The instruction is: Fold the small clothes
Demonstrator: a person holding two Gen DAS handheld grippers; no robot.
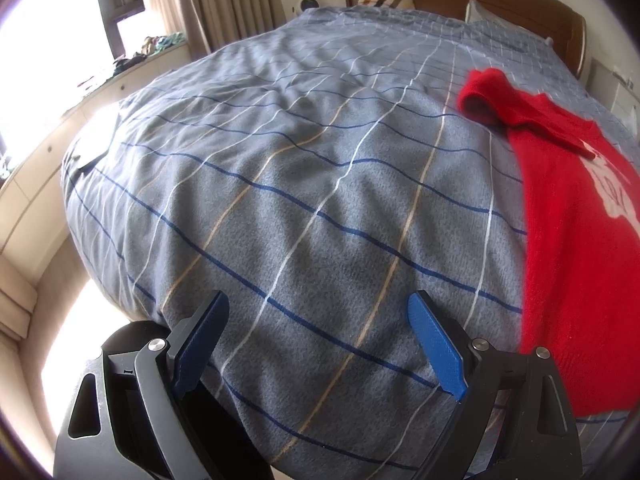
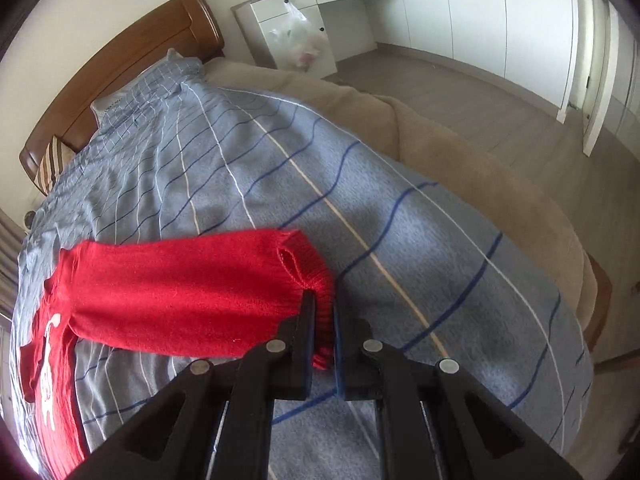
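Sleeve fold in hand: my right gripper [image 2: 324,320] pinches red sweater [image 2: 172,292] cuff. Left gripper [image 1: 318,344] wide, empty, beside sweater. Next: carry cuff across sweater body.

Left claw [image 1: 318,334] agape over checked bedspread [image 1: 280,184], red sweater [image 1: 568,248] at its right.

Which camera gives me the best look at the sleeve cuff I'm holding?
The right wrist view: the ribbed cuff sits pinched between the right gripper's shut jaws, the sleeve stretching back to the sweater. The left wrist view shows only the sweater's body and other sleeve, not that cuff.
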